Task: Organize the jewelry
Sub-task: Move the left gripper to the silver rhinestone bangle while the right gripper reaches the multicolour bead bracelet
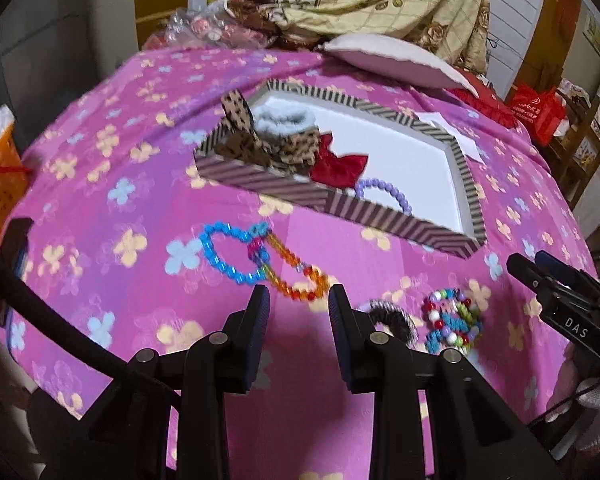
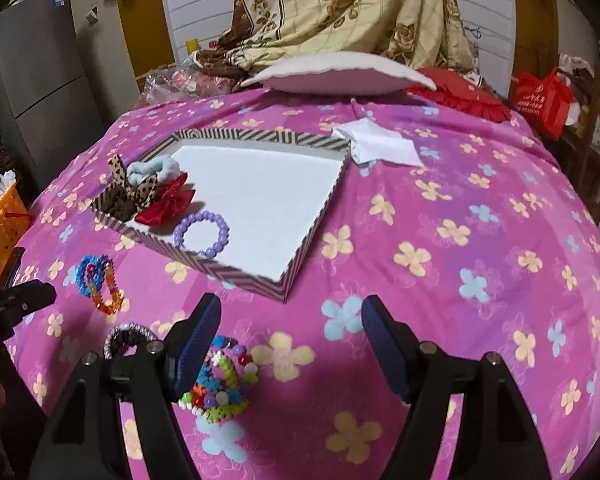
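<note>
Both grippers hover open and empty above a flowered pink bed point(image 2: 440, 208): the left gripper point(image 1: 299, 294) near blue and orange bracelets point(image 1: 256, 258), the right gripper point(image 2: 291, 312) beside a multicoloured bead pile point(image 2: 220, 384). A striped tray point(image 2: 300, 256) mid-bed holds a purple bracelet point(image 2: 202, 234) and scrunchies point(image 2: 148, 188).

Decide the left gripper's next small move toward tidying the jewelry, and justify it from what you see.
Probably ease the open left gripper forward and down over the orange bead bracelet and close. It lies on the bedspread just beyond the fingertips, linked with the blue bead bracelet, outside the striped box, where the purple bead bracelet already sits.
</note>
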`<action>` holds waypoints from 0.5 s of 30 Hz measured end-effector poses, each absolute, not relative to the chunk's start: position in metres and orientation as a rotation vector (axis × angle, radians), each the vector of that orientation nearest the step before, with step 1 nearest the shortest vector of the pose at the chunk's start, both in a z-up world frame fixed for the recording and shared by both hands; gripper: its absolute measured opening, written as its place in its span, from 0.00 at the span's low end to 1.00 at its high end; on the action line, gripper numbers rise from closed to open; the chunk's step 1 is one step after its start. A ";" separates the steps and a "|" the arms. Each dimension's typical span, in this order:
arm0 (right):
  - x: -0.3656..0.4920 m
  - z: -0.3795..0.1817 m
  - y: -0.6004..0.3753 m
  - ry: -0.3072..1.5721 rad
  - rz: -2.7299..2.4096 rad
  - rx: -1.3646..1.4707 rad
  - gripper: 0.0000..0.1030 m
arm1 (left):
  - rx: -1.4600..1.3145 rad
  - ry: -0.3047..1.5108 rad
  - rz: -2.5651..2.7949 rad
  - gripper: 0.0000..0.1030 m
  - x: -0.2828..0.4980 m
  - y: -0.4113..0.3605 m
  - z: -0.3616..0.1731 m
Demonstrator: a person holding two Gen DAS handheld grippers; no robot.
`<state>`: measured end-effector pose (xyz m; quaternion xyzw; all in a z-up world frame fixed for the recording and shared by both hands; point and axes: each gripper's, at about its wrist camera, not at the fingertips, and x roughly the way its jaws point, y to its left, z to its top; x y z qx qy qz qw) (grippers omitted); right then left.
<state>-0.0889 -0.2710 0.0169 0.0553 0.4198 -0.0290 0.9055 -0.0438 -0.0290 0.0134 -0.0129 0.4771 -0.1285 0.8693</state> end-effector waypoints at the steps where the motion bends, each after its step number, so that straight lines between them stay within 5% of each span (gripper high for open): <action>1: -0.090 0.016 -0.269 0.877 -0.052 0.106 0.74 | -0.036 1.011 -0.274 0.50 -0.044 -0.028 0.011; 9: -0.104 0.010 -0.260 0.917 0.016 0.028 0.73 | -0.099 1.126 -0.337 0.50 -0.047 -0.030 -0.010; 15: -0.104 0.000 -0.255 0.955 0.061 -0.023 0.64 | -0.137 1.177 -0.365 0.50 -0.036 -0.037 -0.016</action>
